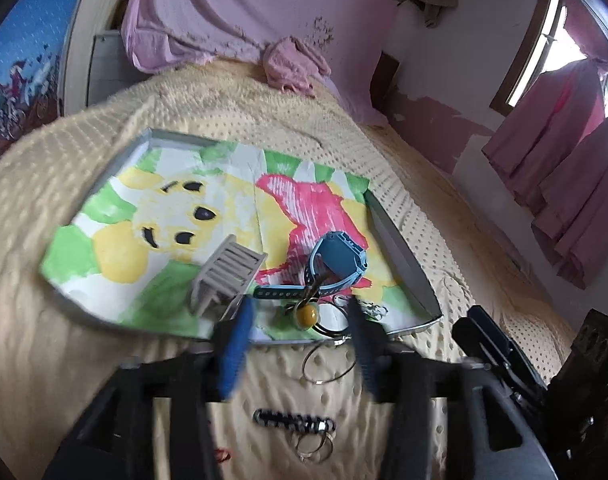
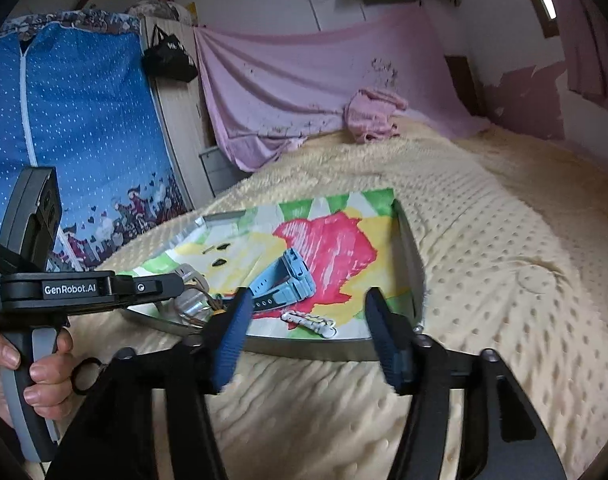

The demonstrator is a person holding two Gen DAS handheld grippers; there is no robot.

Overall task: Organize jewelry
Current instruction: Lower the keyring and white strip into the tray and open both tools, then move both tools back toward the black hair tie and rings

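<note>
1. Gathering the loose pieces onto the tray (image 1: 400, 240) looks like the step in hand: the blue watch (image 1: 336, 258), a yellow-bead key ring (image 1: 308, 314) and a pale chain (image 1: 374, 310) already lie near its front edge, the chain toward the front right corner.
2. Two pieces lie off the tray on the bedspread (image 1: 63, 360): a thin hoop (image 1: 330, 362) just outside the front edge, and a black-and-white braided piece with rings (image 1: 293, 420) nearer the camera.
3. To do it well, I would bring the left gripper (image 1: 299, 320) down squarely over the hoop and pinch its wire rim, not the soft cover beneath, then lift clear of the tray lip before setting it inside.
4. Left gripper: fingers wide apart, straddling the bead key ring at the front edge; whether either finger touches it is unclear, and nothing is gripped.
5. Right gripper (image 2: 304, 312): also spread wide and empty, hanging above the tray's front edge with the pale chain (image 2: 310, 322) between its fingers in view.
6. The grey slatted comb-like piece (image 1: 227, 276) sits left of the watch; keep clear of it.
</note>
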